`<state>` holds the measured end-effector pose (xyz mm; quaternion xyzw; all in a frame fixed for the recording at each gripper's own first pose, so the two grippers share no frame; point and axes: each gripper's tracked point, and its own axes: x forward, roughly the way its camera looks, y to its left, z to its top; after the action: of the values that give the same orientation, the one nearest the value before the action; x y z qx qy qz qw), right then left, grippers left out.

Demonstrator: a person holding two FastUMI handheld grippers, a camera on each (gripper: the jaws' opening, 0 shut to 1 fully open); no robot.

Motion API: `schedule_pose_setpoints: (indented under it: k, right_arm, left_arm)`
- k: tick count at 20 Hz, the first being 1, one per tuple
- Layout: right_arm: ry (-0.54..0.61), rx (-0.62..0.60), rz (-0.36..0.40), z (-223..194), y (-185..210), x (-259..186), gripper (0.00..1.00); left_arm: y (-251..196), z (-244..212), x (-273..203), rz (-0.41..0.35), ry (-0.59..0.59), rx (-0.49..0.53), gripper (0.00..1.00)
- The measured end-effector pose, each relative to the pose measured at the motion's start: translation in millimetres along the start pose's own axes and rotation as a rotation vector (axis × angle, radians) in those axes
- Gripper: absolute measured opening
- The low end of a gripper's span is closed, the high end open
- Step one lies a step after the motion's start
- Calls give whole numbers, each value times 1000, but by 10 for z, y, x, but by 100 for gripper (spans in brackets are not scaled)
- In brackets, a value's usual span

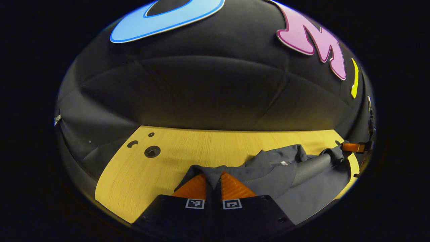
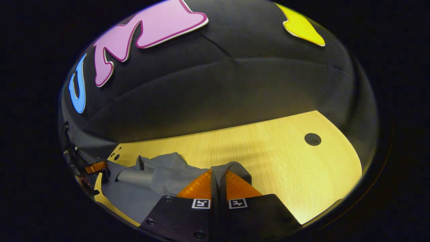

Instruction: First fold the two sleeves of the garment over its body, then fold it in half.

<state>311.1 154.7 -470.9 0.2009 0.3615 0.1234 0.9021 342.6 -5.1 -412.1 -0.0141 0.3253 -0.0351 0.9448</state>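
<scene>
Here, item by item:

Garment (image 1: pixel 268 174): grey cloth, laid rumpled on the wooden tabletop (image 1: pixel 208 148). In the left gripper view it is spread from the near middle to the right edge, where its lower part is cut off. In the right gripper view it is seen at lower left, and its near edge is hidden behind the gripper body. A rolled or bunched length, possibly a sleeve, is seen running across the cloth; which part of the garment it is cannot be told. A small pale tag is made out near the collar area, too small to read.

Left tongs (image 1: pixel 213 183): the two fingers are drawn close together, and a raised fold of the garment is pinched between them. The fingertips are covered by the cloth.

Right tongs (image 2: pixel 218 179): the fingers are likewise closed together on a raised fold of grey cloth, with the tips buried in it.

Other gripper: in each view the opposite gripper is glimpsed at the far edge, against the garment's end; its grip is too small and distorted to be judged there.

Tabletop: round holes (image 1: pixel 152 151) are noted in the wood; one more (image 2: pixel 312 139) is noted at the far right in the right gripper view.
</scene>
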Motion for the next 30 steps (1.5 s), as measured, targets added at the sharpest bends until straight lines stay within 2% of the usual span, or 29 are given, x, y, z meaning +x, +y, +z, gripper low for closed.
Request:
schedule_pose_setpoints:
  k: [5,7,8,9,12,13,16,17,18,24,30]
  right_arm:
    - [69,-25,-12,-282,-96,156,6]
    - [76,-16,-20,-299,-128,167,12]
    - [82,-13,-32,-311,-154,169,19]
    - [91,-12,-45,-330,-182,180,22]
    - [98,-26,-43,-359,-172,131,55]
    - [99,-40,-39,-360,-155,117,73]
    - [103,-64,-28,-373,-87,7,89]
    - [104,-58,-20,-373,-47,-47,89]
    - [101,-52,-13,-362,-1,-110,90]
    - [12,-81,-4,-111,163,-686,90]
    - [-72,-151,5,168,208,-1482,89]
  left_arm:
    - [36,-215,102,26,28,-4,17]
    - [52,-271,118,37,40,-10,18]
    - [86,-294,99,55,50,-4,22]
    - [116,-342,107,67,61,0,35]
    - [134,-349,75,79,63,-1,69]
    - [133,-368,46,79,65,-4,77]
    - [144,-383,-70,85,64,-6,88]
    - [138,-378,-124,88,57,0,94]
    - [121,-373,-194,88,53,11,94]
    - [-64,-251,-703,33,-6,43,94]
    - [-182,108,-1416,0,-119,58,94]
